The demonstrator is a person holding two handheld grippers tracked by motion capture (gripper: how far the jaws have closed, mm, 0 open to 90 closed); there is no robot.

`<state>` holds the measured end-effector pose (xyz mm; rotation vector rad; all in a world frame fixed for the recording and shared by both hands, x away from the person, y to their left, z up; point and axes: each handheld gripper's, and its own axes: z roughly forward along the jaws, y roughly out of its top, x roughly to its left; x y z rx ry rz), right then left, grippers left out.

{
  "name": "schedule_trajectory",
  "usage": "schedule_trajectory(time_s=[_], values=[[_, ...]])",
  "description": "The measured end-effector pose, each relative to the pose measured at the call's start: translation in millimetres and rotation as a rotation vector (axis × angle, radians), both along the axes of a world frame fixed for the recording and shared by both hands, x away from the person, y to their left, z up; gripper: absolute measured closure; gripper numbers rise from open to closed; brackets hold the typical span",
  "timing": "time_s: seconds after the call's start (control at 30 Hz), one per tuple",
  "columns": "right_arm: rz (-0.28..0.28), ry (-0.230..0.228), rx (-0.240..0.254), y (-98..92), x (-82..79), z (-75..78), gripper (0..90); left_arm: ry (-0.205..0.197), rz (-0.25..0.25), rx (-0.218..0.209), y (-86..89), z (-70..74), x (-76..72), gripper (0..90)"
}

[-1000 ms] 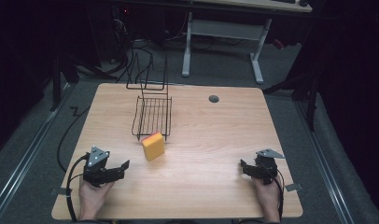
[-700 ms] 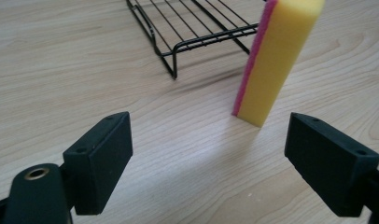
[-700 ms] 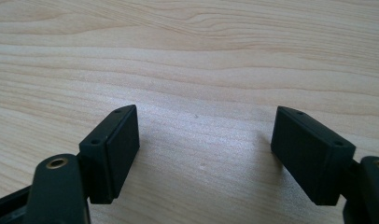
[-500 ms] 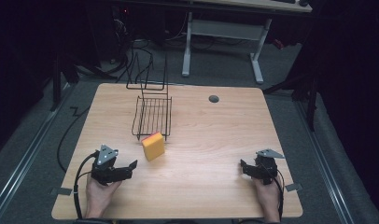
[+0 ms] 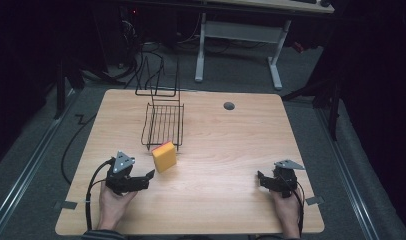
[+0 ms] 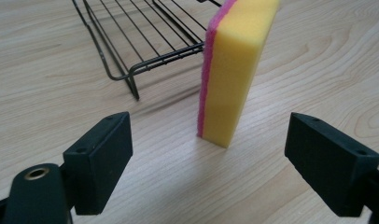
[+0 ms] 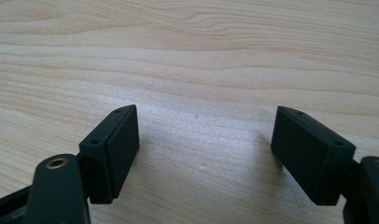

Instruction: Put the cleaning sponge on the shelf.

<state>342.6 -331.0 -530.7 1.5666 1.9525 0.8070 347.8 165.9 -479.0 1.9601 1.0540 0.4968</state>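
Observation:
A yellow sponge (image 5: pixel 164 156) with a pink face stands on edge on the wooden table (image 5: pixel 226 145), just in front of a black wire rack (image 5: pixel 163 122). My left gripper (image 5: pixel 147 180) is open, low on the table just left of and nearer than the sponge. In the left gripper view the sponge (image 6: pixel 234 70) stands upright a short way ahead of the open left gripper (image 6: pixel 215 168), apart from both jaws, with the rack (image 6: pixel 145 32) behind it. My right gripper (image 5: pixel 261 181) rests open near the front right. The right gripper (image 7: pixel 204 154) has only bare wood between its jaws.
A round grommet hole (image 5: pixel 229 105) sits near the table's far edge. A second wire frame (image 5: pixel 158 80) stands upright at the far edge behind the rack. Beyond the table are a desk's legs (image 5: pixel 201 50) and cables on the dark floor.
My left gripper has moved to the right, closer to the sponge. The right gripper and the sponge have stayed where they were.

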Motion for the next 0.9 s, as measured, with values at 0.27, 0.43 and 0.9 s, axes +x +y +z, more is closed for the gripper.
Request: schedule_trajectory(time_s=[0.27, 0.43, 0.9], values=[[0.0, 0.0, 0.0, 0.0, 0.0, 0.0, 23.7, 0.001, -0.027, 0.016, -12.3, 2.5, 8.6, 15.8], [0.0, 0.0, 0.0, 0.0, 0.0, 0.0, 23.7, 0.001, -0.043, 0.021, -18.4, 5.5, 12.5, 15.6], [0.0, 0.0, 0.0, 0.0, 0.0, 0.0, 23.7, 0.007, -0.068, 0.034, -32.1, 7.1, 27.0, 15.8]])
